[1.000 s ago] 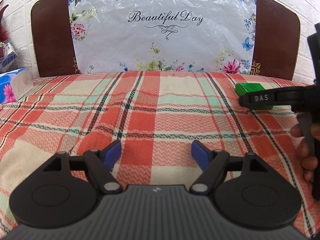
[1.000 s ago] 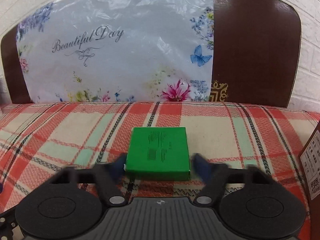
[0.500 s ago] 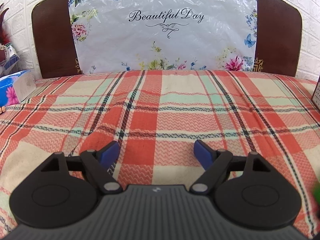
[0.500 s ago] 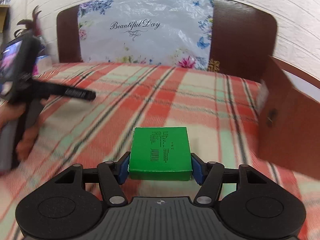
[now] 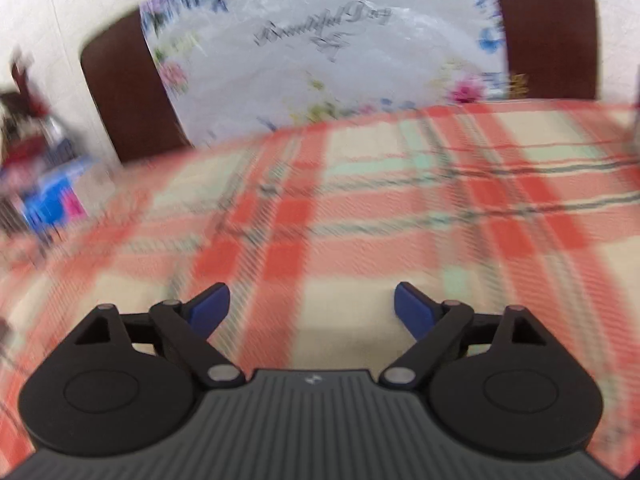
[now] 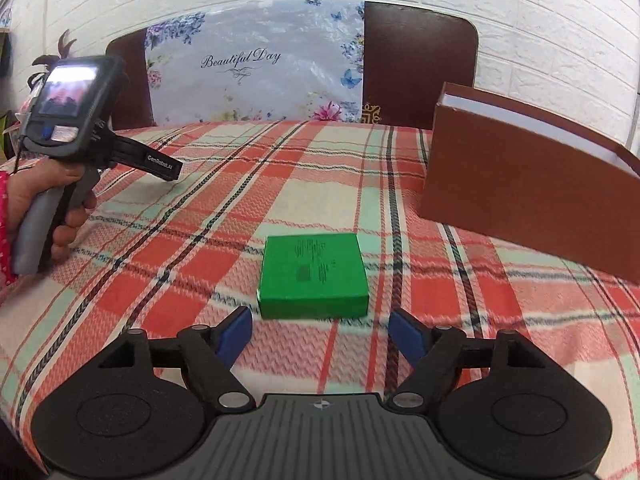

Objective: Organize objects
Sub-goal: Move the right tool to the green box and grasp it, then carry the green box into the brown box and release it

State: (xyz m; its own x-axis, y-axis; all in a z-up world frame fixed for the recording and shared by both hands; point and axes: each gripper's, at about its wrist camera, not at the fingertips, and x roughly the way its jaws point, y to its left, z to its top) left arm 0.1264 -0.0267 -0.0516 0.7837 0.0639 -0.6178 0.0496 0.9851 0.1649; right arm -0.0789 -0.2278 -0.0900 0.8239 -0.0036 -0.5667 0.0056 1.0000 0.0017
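A flat green box (image 6: 313, 274) lies on the checked cloth (image 6: 224, 224) in the right wrist view, just ahead of my right gripper (image 6: 320, 334). That gripper's jaws are opening, and the box sits free beyond the blue fingertips (image 6: 236, 332), untouched. A brown box (image 6: 520, 200) with a white inner rim stands to the right of the green one. My left gripper (image 5: 312, 310) is open over bare cloth with nothing between its fingers; its body (image 6: 76, 120) shows at far left in the right wrist view, held by a hand (image 6: 44, 192).
A dark headboard (image 6: 420, 68) covered by a flowered plastic sheet (image 6: 256, 76) closes the far side. A blue tissue pack (image 5: 56, 196) and blurred clutter sit at the left edge in the left wrist view. White brick wall behind.
My right gripper carried the green box back toward the near side beside the brown box, then let go; its fingers now stand apart behind it. The left view has swung and blurred.
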